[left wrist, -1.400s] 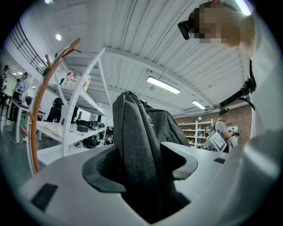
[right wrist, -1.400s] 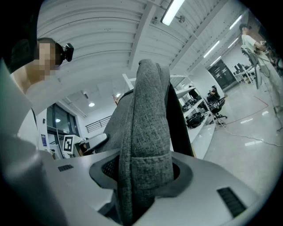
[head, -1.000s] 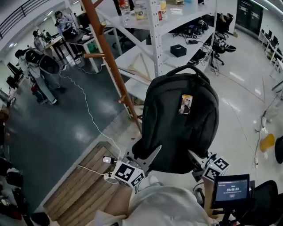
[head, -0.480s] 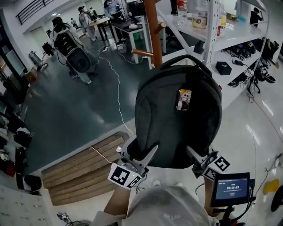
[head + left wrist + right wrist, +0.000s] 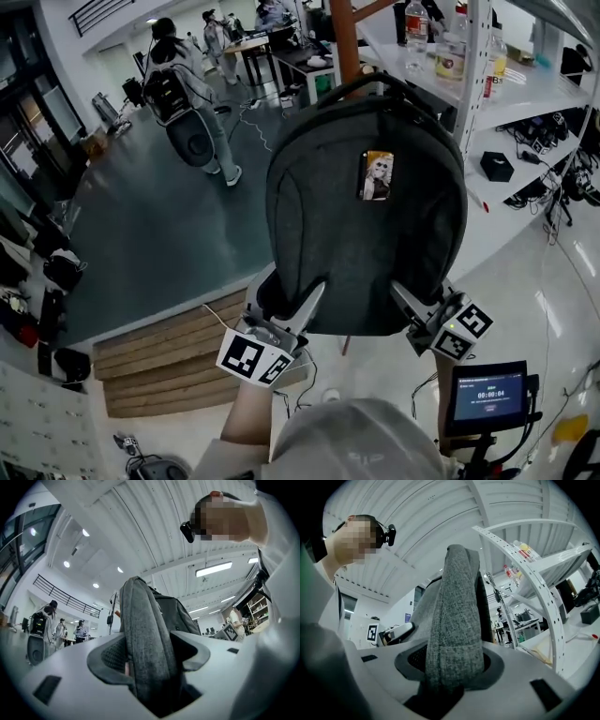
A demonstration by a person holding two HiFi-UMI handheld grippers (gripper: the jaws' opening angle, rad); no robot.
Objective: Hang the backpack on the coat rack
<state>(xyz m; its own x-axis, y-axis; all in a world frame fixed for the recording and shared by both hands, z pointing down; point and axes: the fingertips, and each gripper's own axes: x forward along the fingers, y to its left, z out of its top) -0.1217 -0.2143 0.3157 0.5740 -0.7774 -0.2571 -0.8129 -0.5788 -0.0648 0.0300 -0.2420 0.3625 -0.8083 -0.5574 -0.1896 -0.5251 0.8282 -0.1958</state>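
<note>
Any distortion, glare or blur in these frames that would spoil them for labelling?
Head view: sharp, mild wide-angle bend, bright reflections on the glossy floor. Left gripper view: strong fisheye with dark corners, backpack fabric crisp, ceiling lamp bright but contained. Right gripper view: same fisheye, so the shelf post curves visibly; no motion blur.

Pale grey left claw [image 5: 295,295], black-white marker cube [image 5: 251,358]

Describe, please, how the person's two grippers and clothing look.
The left gripper and right gripper are pale grey plastic with wedge-shaped jaws and dark dimpled pads. Each carries a cube of black-and-white square markers. The person wears a light grey top.
</note>
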